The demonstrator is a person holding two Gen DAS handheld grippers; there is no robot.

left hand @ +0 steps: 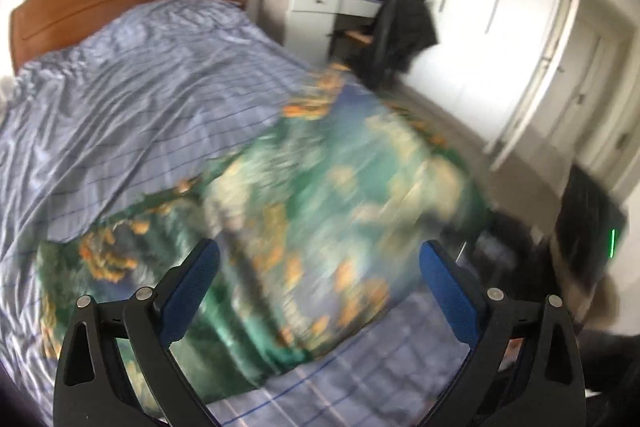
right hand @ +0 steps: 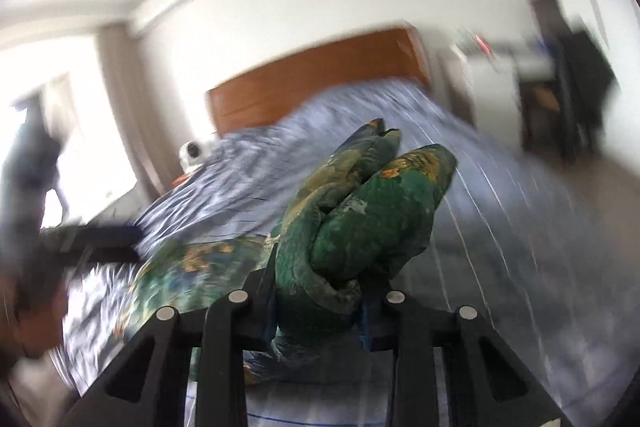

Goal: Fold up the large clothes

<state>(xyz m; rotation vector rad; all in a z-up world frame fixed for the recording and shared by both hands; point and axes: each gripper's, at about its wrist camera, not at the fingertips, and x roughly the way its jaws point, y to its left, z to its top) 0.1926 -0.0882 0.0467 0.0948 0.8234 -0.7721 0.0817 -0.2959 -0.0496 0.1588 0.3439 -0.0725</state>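
Left gripper (left hand: 320, 259): fingers spread wide, nothing between them, above the green patterned cloth (left hand: 312, 195) spread blurred across the near part of the bed (left hand: 132, 99). Right gripper (right hand: 320, 291): fingers pinching a bunched fold of that cloth (right hand: 360, 211), raised over the bed

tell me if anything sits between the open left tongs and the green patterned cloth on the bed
Nothing visible does. The left tongs are open with only air before the green patterned cloth, which lies on the blue striped bedspread. The right tongs are shut on a bunched part of it.
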